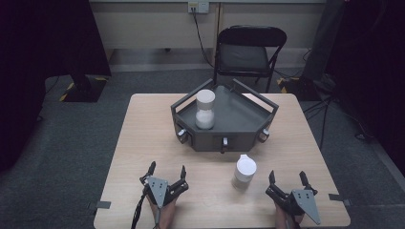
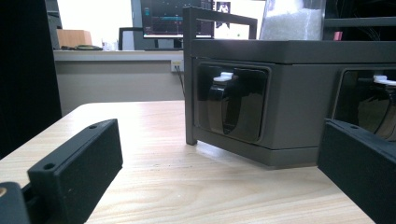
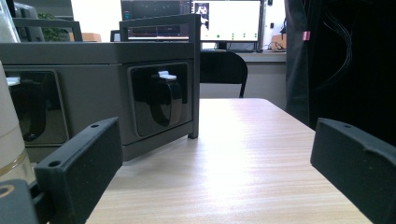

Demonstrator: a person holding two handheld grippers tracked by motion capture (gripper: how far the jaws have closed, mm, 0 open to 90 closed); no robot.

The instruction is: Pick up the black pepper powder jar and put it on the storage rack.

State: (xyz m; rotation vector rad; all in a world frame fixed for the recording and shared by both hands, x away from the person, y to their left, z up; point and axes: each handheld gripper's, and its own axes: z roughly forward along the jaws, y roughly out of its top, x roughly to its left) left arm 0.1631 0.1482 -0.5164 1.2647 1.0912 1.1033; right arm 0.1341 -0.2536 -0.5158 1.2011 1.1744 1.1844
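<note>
A dark grey hexagonal tray (image 1: 248, 125) sits at the table's far middle, its wall also facing the left gripper view (image 2: 299, 93) and the right gripper view (image 3: 102, 51). Inside it stands a clear jar with white grains and a white lid (image 1: 205, 109). A second white-lidded jar (image 1: 244, 172) stands on the table in front of the tray, its edge at the left of the right gripper view (image 3: 8, 140). My left gripper (image 1: 167, 171) rests open near the front edge, left of that jar. My right gripper (image 1: 287, 177) rests open just right of it. Both hold nothing.
A black folding chair (image 1: 248, 50) stands beyond the table. The wooden table (image 1: 143, 143) has bare room on both sides of the tray. Small clips (image 1: 182, 134) sit in the tray's outer wall recesses. Monitors glow in the background of both gripper views.
</note>
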